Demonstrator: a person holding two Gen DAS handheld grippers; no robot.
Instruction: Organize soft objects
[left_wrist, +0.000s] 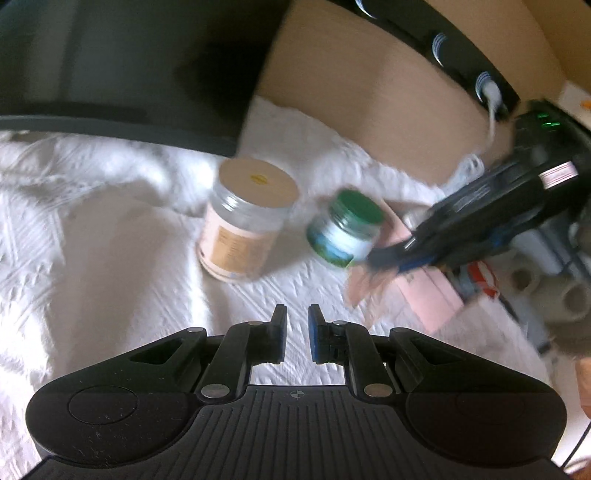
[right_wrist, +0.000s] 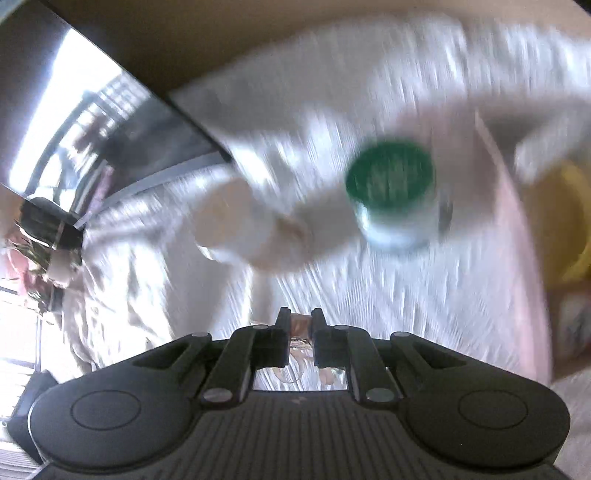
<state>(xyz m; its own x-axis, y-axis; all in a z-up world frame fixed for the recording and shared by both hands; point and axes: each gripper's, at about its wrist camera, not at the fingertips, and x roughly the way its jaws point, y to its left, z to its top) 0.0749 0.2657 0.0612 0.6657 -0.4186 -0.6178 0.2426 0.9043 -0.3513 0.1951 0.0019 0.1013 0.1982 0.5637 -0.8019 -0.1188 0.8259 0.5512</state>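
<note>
My right gripper comes in from the right in the left wrist view, shut on a small pinkish packet that hangs from its tips above the white cloth. In its own blurred view the packet sits pinched between the right gripper jaws. My left gripper hovers low over the cloth with a narrow gap between its fingers and nothing in it. A jar with a beige lid and a smaller green-lidded jar stand on the cloth just beyond; both show blurred in the right wrist view.
A dark monitor stands at the back left. A black power strip lies on the tan desk. A pink box and clutter sit at the right. A yellow object is at the right edge.
</note>
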